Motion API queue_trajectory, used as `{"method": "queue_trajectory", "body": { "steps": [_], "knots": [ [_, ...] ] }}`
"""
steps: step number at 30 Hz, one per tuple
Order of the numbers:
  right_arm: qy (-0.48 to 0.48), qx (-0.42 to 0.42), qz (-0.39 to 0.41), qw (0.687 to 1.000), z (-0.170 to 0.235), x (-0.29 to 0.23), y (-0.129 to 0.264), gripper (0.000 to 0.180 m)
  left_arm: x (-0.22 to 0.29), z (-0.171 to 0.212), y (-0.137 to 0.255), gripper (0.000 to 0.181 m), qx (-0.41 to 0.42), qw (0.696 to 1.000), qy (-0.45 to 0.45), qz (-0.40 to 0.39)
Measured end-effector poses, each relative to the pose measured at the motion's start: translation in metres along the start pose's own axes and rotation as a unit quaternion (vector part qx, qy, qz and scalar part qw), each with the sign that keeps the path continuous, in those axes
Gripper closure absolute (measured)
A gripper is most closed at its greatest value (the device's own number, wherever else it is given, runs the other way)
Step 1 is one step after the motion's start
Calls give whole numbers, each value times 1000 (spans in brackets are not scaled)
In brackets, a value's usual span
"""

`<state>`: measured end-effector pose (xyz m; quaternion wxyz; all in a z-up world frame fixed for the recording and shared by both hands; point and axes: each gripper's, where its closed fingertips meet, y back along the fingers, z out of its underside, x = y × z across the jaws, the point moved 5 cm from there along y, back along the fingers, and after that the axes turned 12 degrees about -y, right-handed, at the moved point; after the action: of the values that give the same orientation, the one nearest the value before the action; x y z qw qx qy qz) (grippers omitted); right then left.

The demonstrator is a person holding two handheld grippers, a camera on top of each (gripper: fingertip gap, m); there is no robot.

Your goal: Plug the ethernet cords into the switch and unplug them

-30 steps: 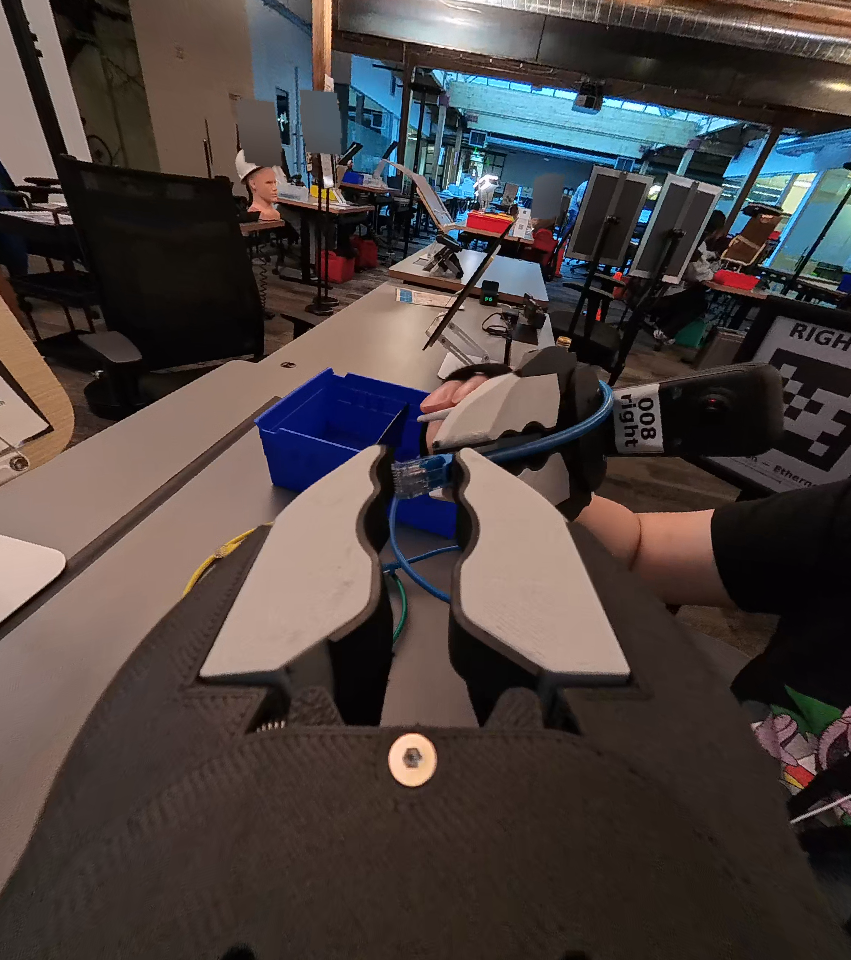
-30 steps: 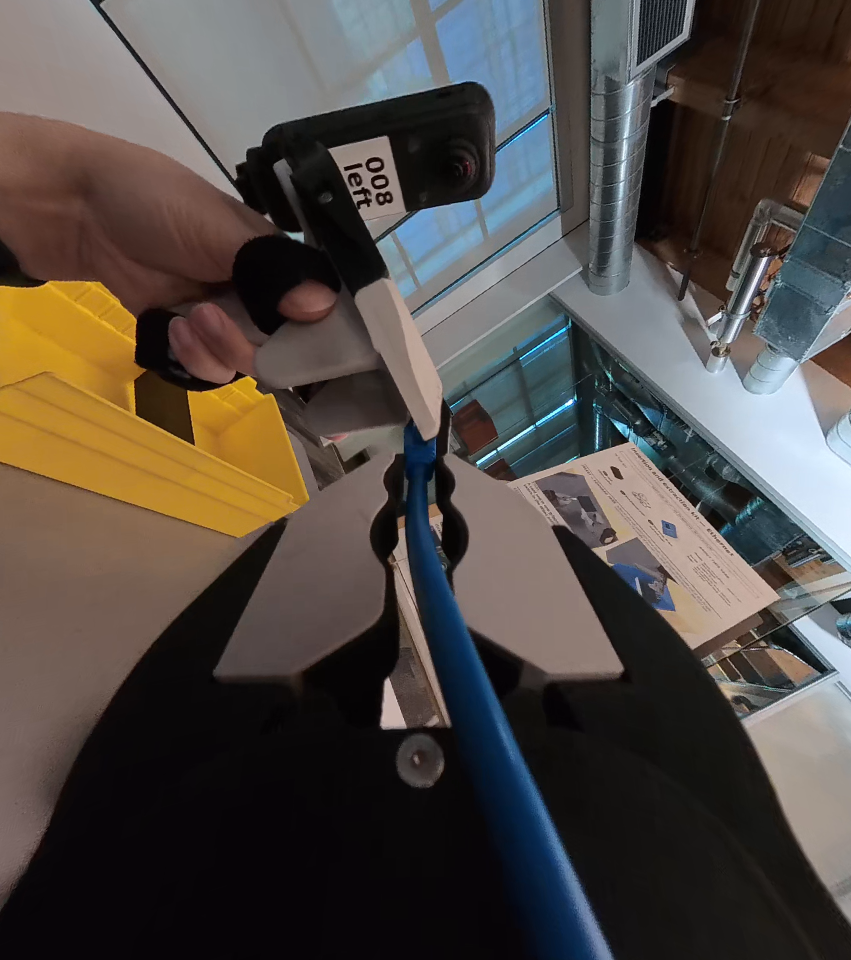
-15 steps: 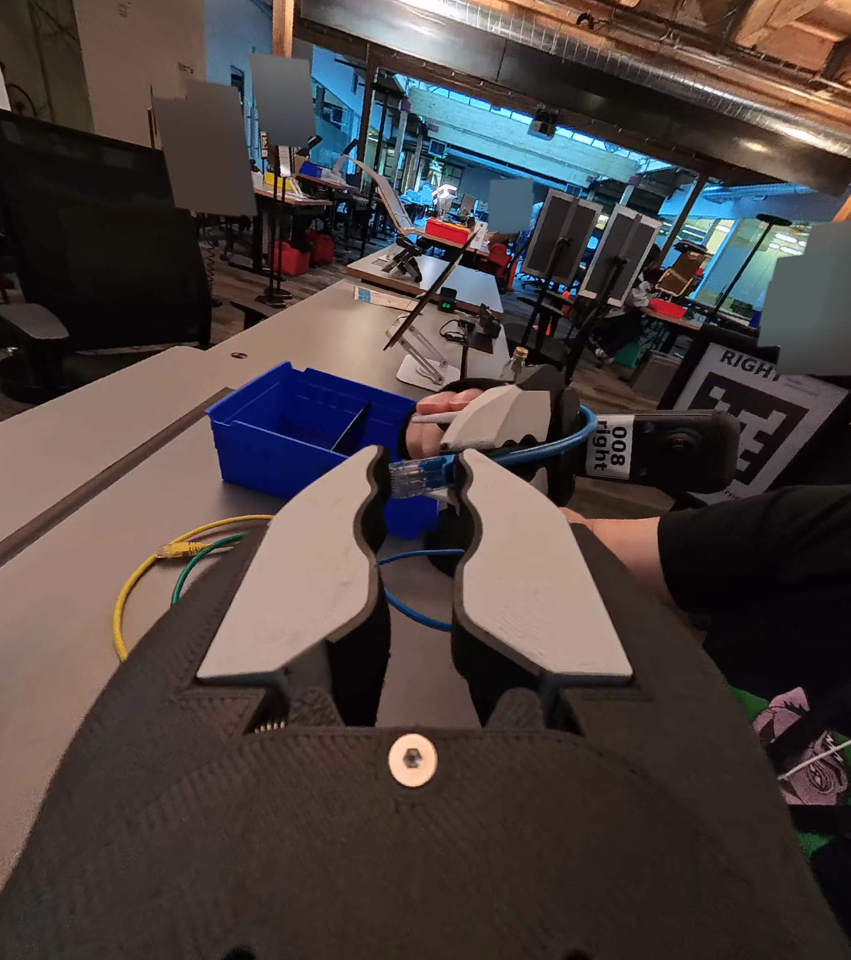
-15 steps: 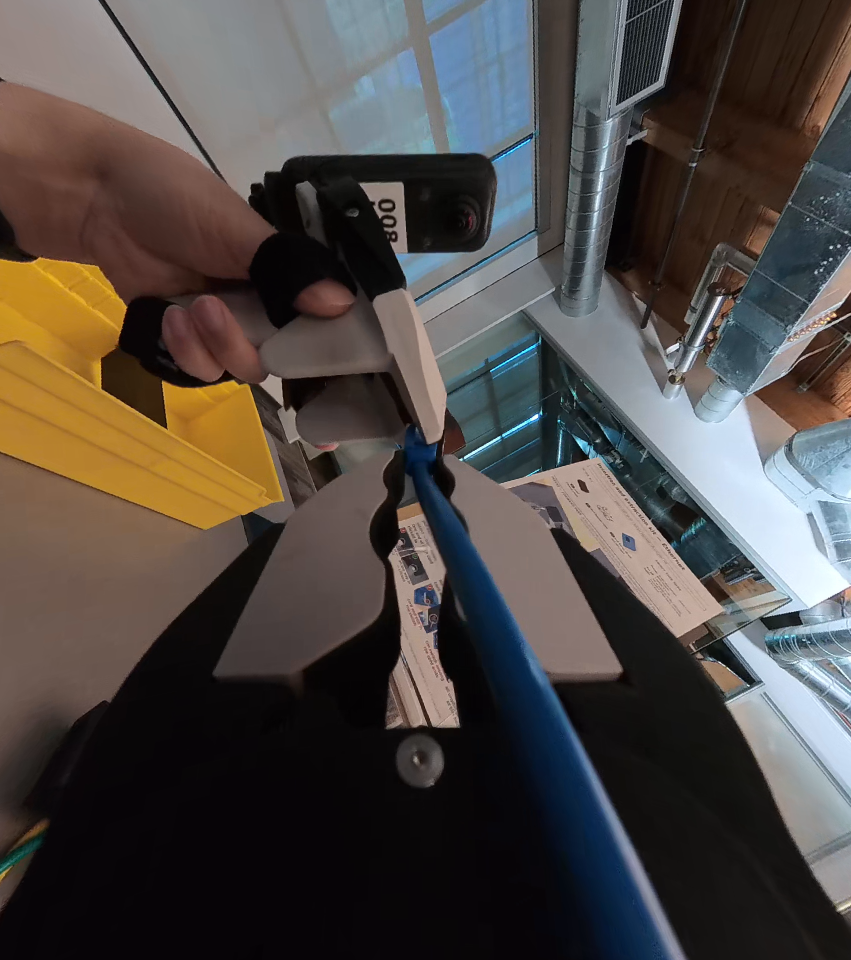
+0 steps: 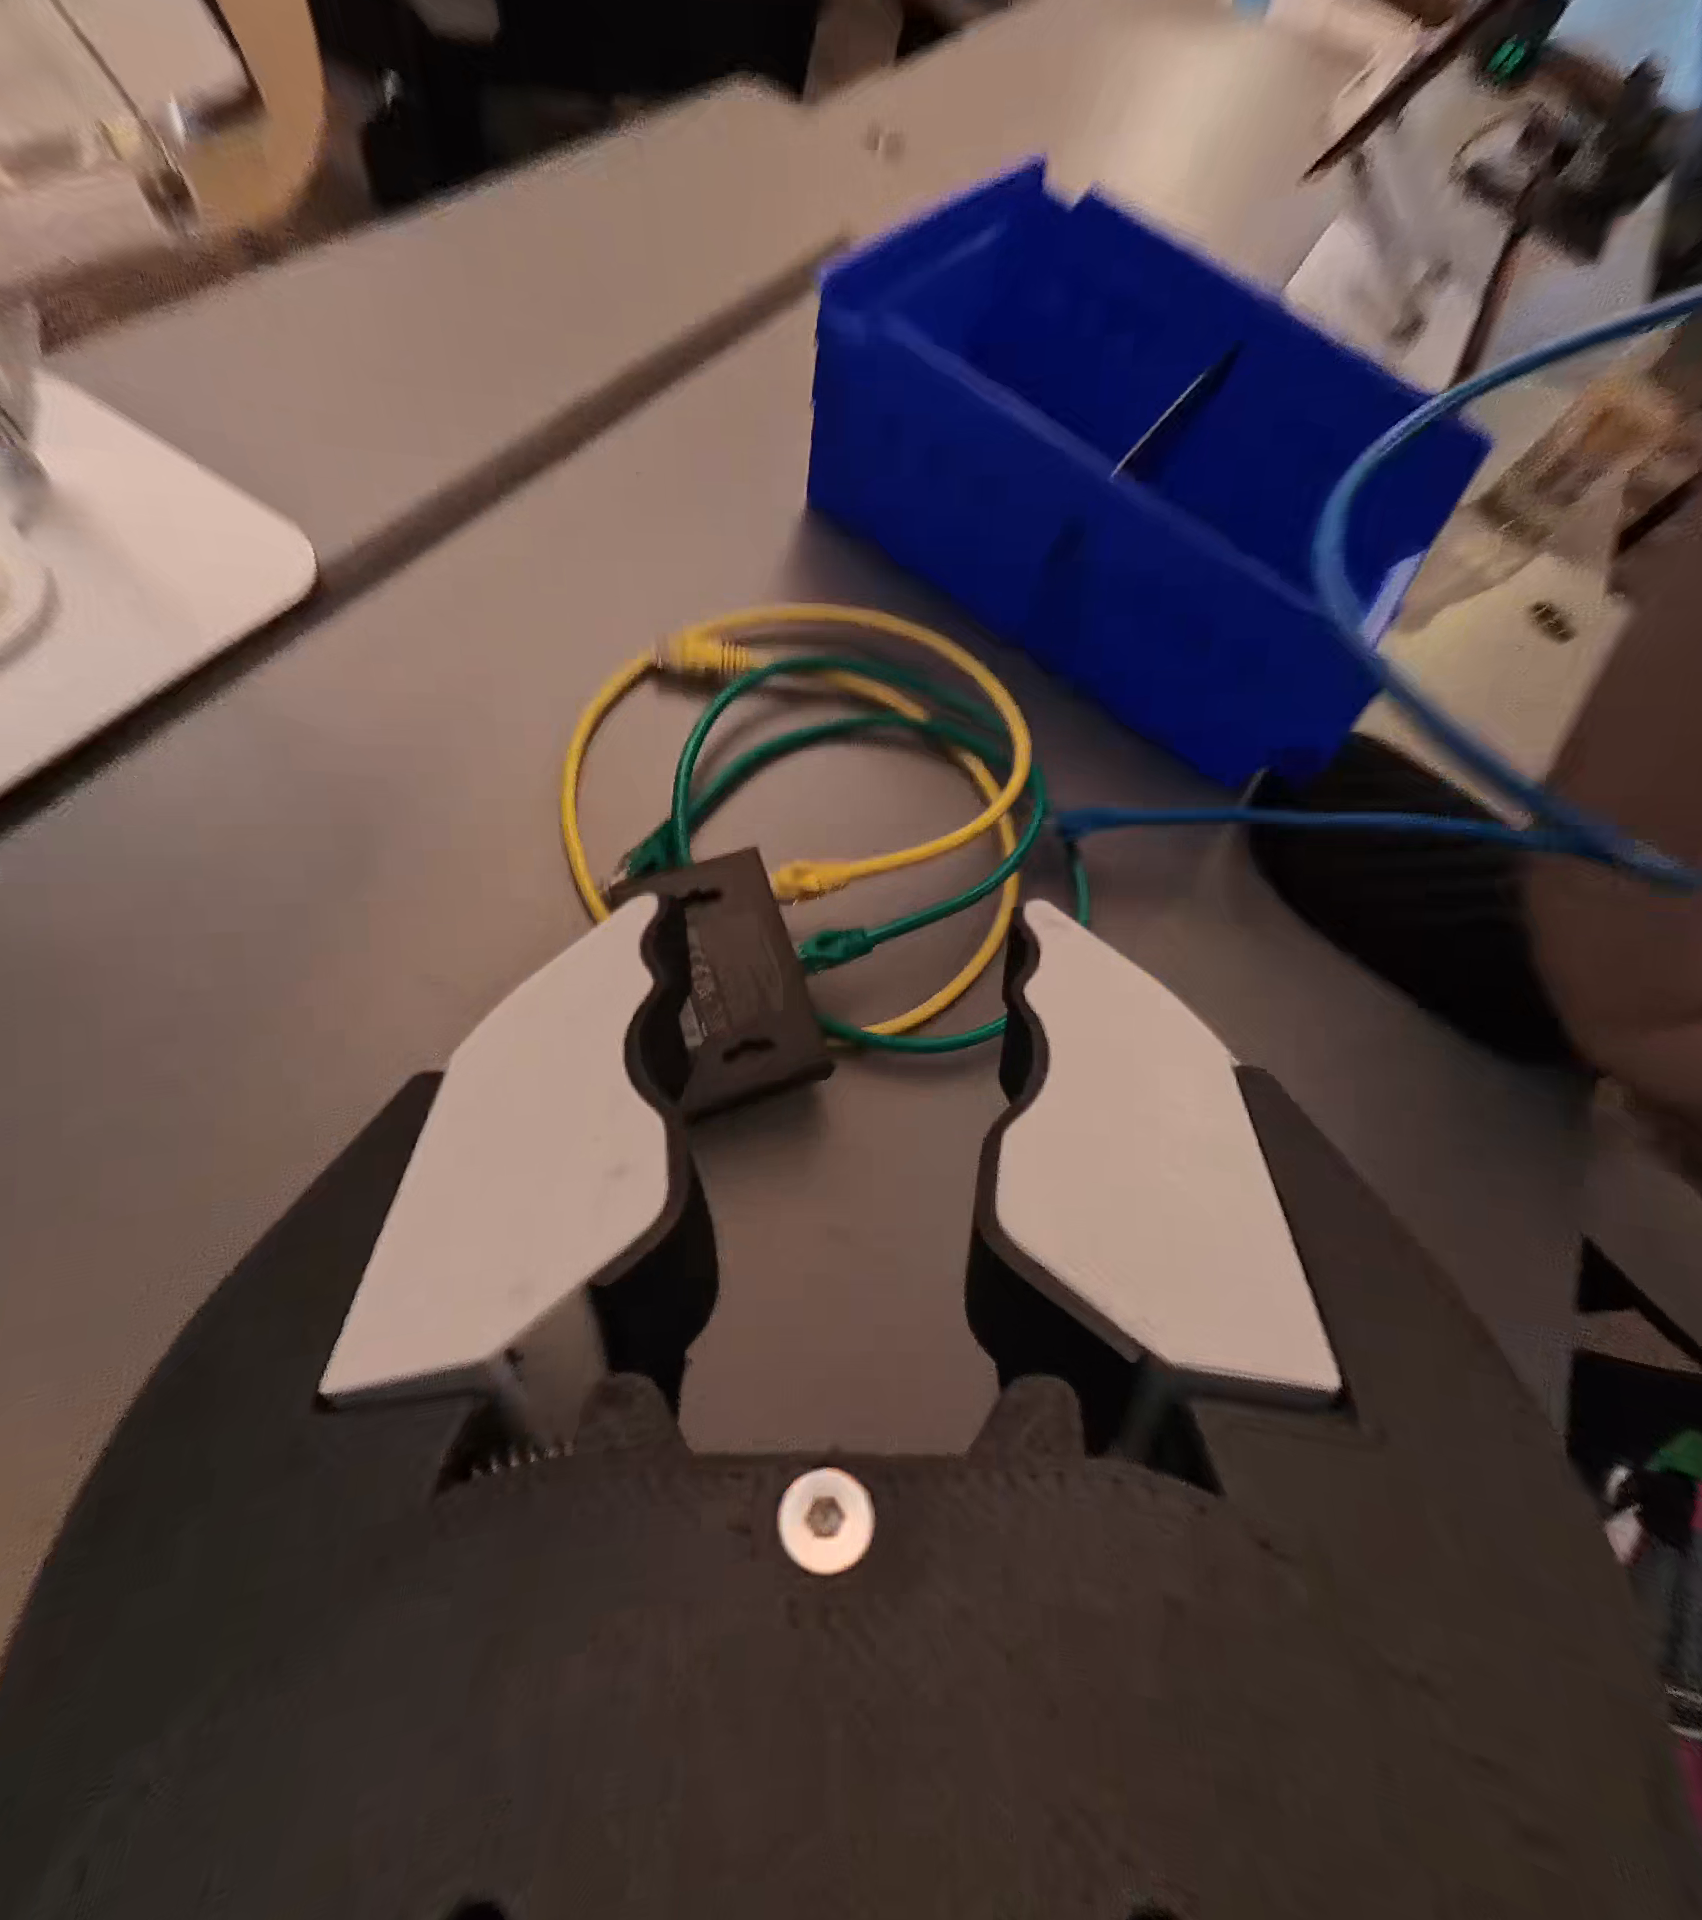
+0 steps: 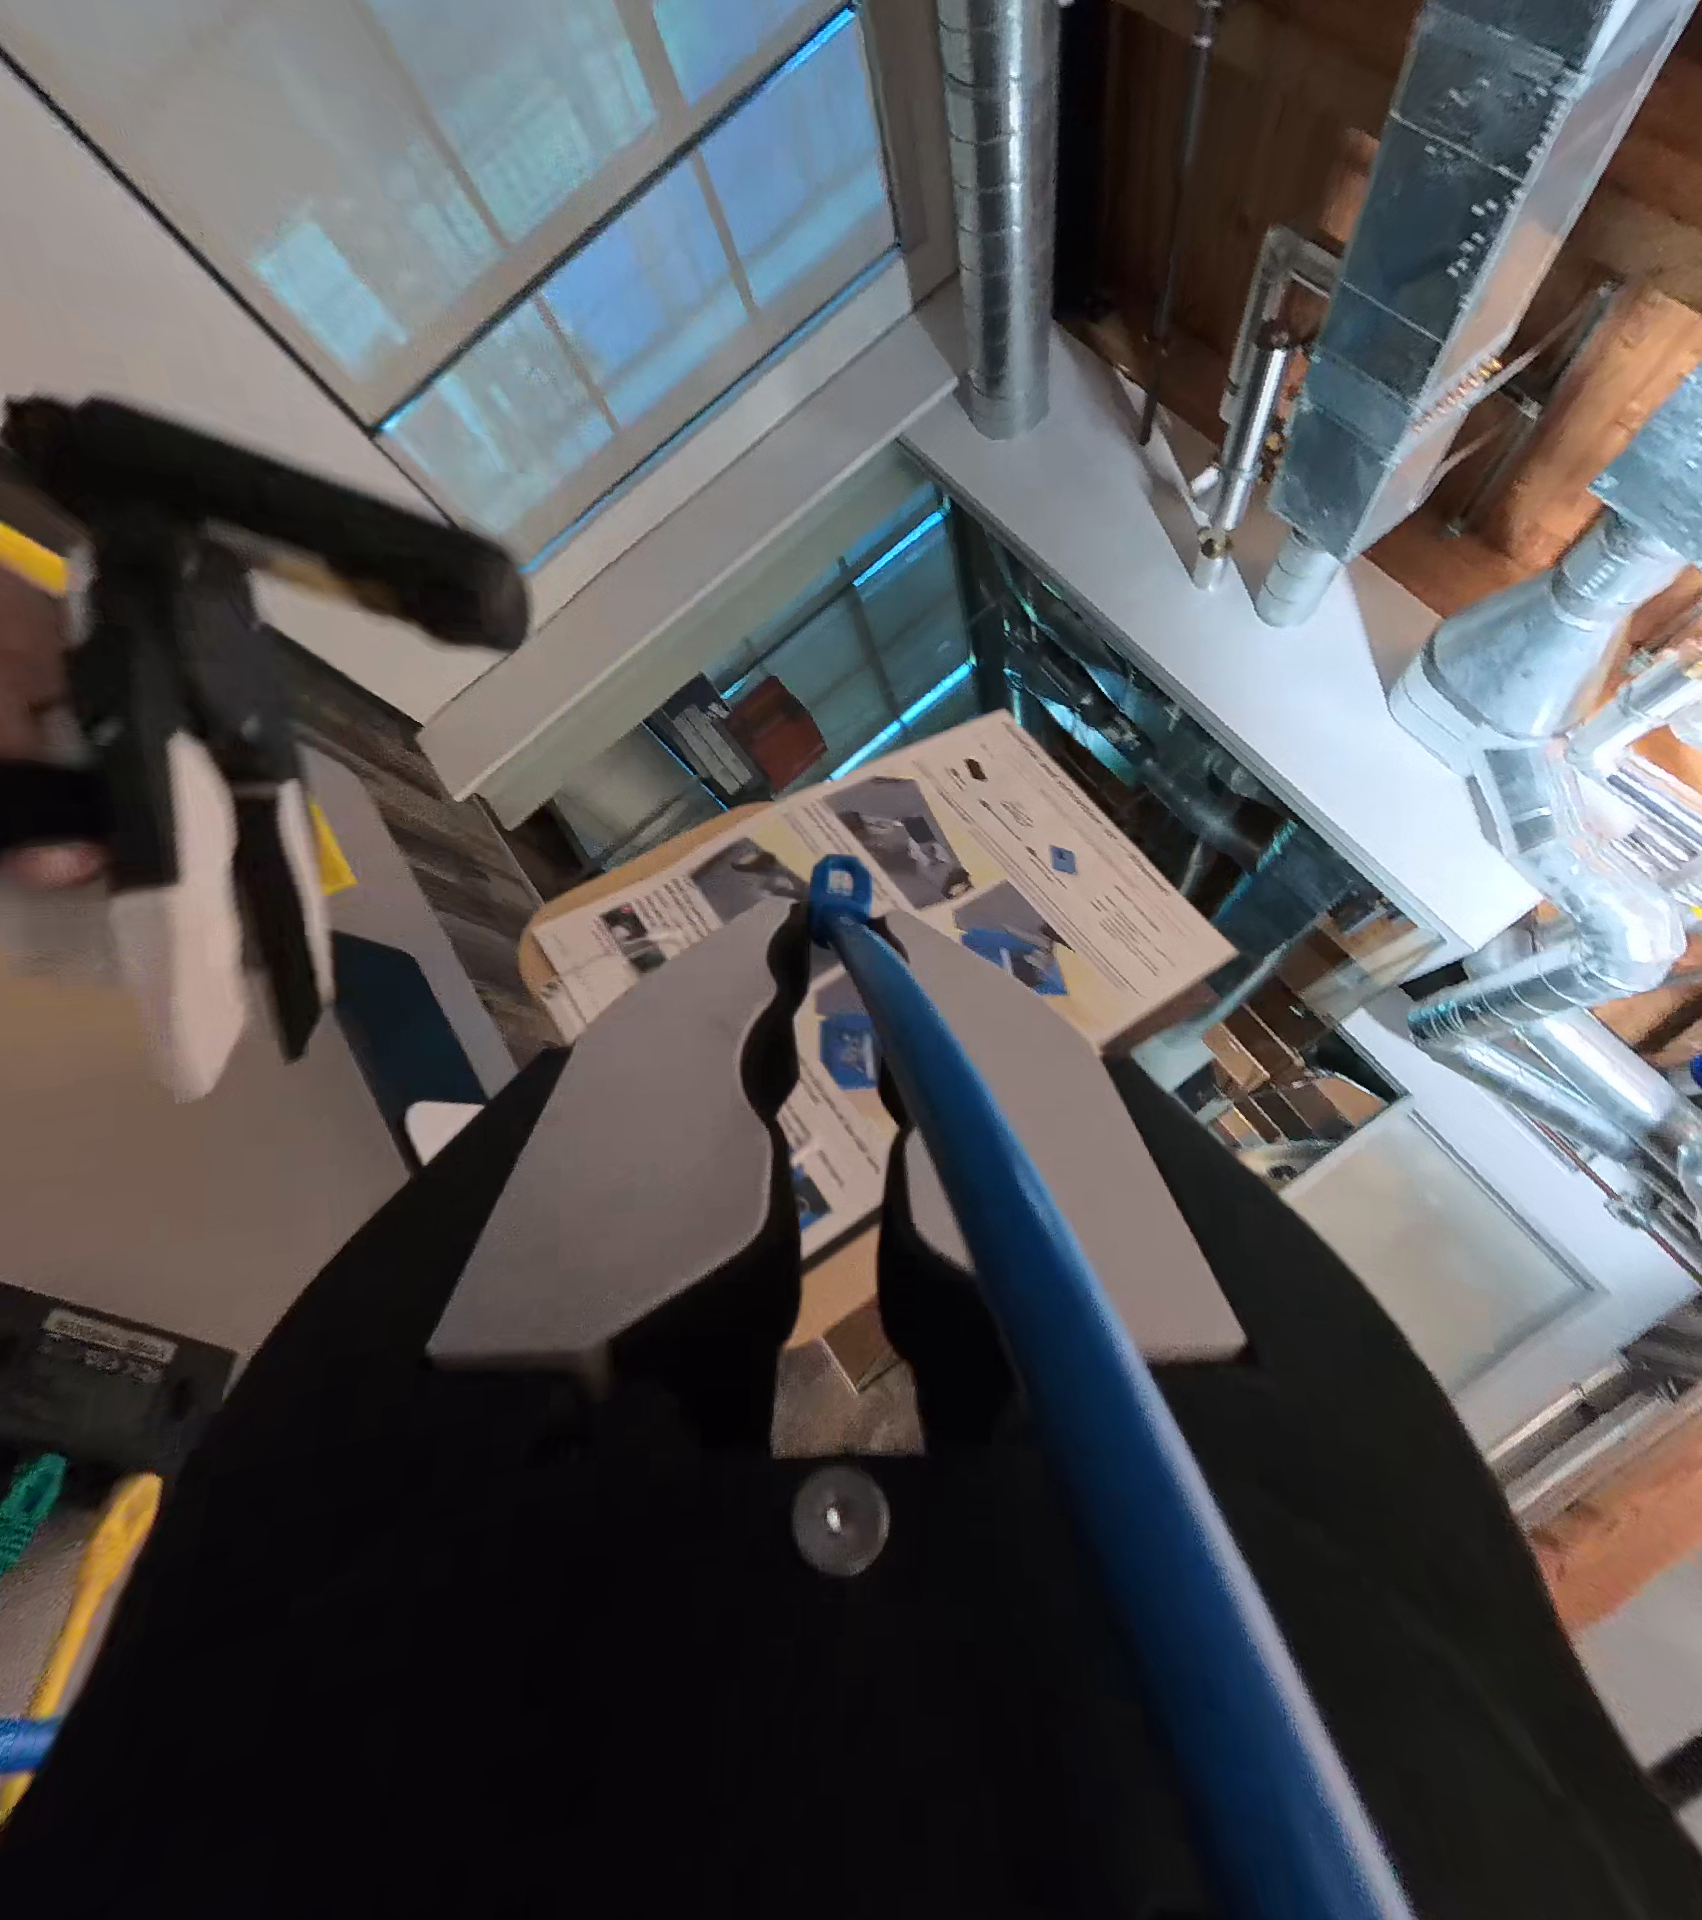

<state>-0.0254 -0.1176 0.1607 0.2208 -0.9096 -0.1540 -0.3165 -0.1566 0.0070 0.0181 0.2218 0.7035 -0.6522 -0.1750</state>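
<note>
Left gripper spread above the black switch; right gripper pinches the blue ethernet cord. An unbraced switch may slide during insertion.

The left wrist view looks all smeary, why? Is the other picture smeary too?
Left wrist view: motion blur smears the blue bin and blue cord; the switch is clearer. Right wrist view: mostly sharp, only the left gripper is blurred.

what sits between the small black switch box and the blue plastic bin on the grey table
In the left wrist view, looped yellow cord and green cord lie between the switch and the blue bin.
</note>
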Motion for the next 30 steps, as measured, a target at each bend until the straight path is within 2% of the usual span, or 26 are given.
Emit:
{"method": "queue_trajectory", "body": {
  "steps": [5, 7, 11, 13, 16, 21, 22, 23, 25, 27, 28, 30],
  "knots": [
    [-13, -10, 37, 999, 0, 30, 19, 168, -11, 48, -53, 109, -143, 989, -29, -33],
    [-16, -4, 44, 999, -1, 36, 24, 169, -13, 58, -63, 108, -165, 985, -43, -30],
    [-17, -3, 48, 999, -2, 41, 27, 169, -9, 73, -73, 102, -185, 982, 4, 31],
    [-19, -3, 46, 999, -2, 41, 28, 169, -9, 83, -76, 96, -224, 974, -21, 22],
    [-15, -4, 49, 999, -3, 42, 29, 169, 0, 88, -81, 103, -238, 969, -55, 38],
    [-20, 2, 61, 998, -5, 51, 37, 169, 22, 89, -68, 138, -265, 953, -85, 121],
    [-22, 5, 63, 998, -5, 53, 39, 168, 23, 87, -67, 137, -261, 952, -94, 130],
    [-23, 8, 65, 998, -6, 56, 42, 169, 21, 82, -66, 128, -253, 954, -109, 119],
    [-27, 14, 68, 997, -7, 60, 46, 168, 15, 70, -70, 96, -221, 958, -155, 94],
    [-34, 19, 64, 997, -7, 64, 49, 168, 18, 61, -78, 80, -199, 952, -203, 112],
    [-37, 22, 64, 997, -7, 65, 50, 169, 21, 60, -84, 73, -201, 945, -228, 122],
    [-42, 22, 66, 997, -5, 67, 52, 168, 21, 64, -95, 74, -230, 924, -276, 127]
  ]
}}
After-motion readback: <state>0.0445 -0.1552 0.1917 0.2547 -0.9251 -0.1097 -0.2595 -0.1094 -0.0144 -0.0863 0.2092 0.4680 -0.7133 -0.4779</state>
